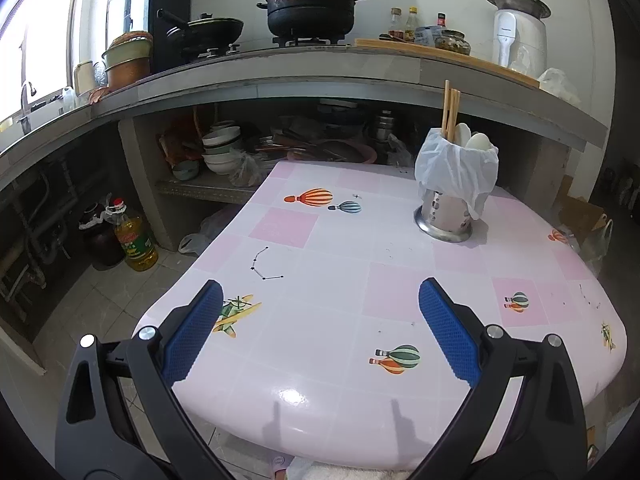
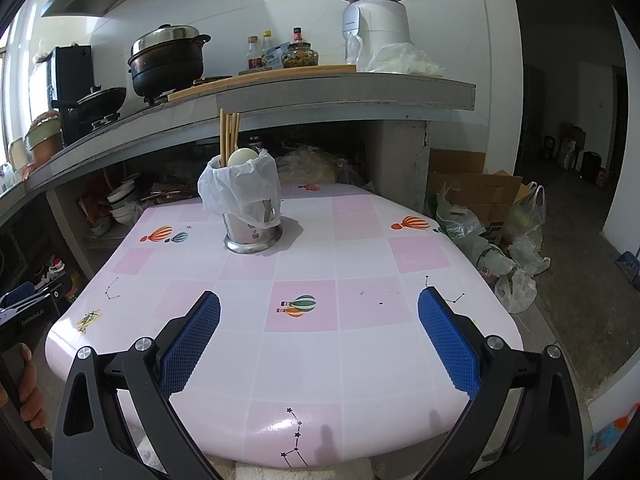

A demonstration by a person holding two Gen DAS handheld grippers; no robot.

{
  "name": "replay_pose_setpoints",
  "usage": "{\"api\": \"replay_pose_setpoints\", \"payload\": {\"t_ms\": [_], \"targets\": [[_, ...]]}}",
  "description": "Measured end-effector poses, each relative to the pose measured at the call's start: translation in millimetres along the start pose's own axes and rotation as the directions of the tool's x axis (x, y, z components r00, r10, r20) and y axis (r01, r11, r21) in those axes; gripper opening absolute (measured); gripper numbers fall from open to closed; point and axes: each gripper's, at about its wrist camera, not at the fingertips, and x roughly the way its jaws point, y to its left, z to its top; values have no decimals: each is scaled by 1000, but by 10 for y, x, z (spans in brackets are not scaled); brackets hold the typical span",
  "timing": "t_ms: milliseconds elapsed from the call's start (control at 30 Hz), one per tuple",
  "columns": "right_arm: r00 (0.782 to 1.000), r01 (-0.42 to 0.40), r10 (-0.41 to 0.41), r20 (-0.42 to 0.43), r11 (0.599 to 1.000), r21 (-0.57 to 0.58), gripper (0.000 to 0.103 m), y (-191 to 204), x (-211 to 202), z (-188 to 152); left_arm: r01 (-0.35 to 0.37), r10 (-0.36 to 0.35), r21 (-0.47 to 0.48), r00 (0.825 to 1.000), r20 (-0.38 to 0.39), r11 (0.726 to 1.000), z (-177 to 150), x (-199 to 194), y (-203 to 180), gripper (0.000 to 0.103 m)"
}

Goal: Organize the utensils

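Chopsticks (image 1: 450,110) stand upright in a steel holder (image 1: 448,216) at the far side of the table (image 1: 320,240), with pale spoon bowls (image 1: 476,142) showing beside them above the rim. A thin white plastic bag (image 1: 452,168) is draped over the holder's top half, leaving the flared metal base bare on the cloth. In the right wrist view the same holder (image 2: 253,232) sits left of centre, the chopsticks (image 2: 229,136) rising from its back left and one spoon (image 2: 242,157) next to them.

The table wears a glossy pink and white checked cover printed with hot-air balloons, small planes and star lines. Nothing else lies on it.

The left gripper (image 1: 320,332) hangs over the near edge of the table, its blue-padded fingers (image 1: 194,336) spread wide and holding nothing, well apart from the holder. The right gripper (image 2: 319,336) is likewise over the near edge, fingers (image 2: 448,344) parted and empty. At the left border of the right wrist view a hand (image 2: 28,380) grips the handle of the other tool.

Behind the table runs a grey counter (image 1: 280,68) carrying a black pot (image 1: 312,4) with a steel lid, a wok (image 1: 208,32), sauce bottles (image 1: 412,24) and a white appliance (image 1: 518,32). Bowls (image 1: 220,152) are stacked on the shelf beneath, and an oil bottle (image 1: 134,236) stands on the floor at left.
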Motion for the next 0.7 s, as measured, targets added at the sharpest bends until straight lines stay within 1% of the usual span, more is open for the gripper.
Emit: {"api": "replay_pose_setpoints", "payload": {"t_ms": [233,400,700], "targets": [[1000,0,0,0,1000,0,97,0,0,-1,8,-8,7,1000,0,1000,-2,-12,-19,95],[1000,0,0,1,1000,-1,96,-2,-3,1,18,-18,4,1000,-13,1000,1,-3,-23,95],[1000,-2,2,-6,1000,-2,97,9,0,5,32,-31,34,999,-21,999,-8,-16,-87,95]]}}
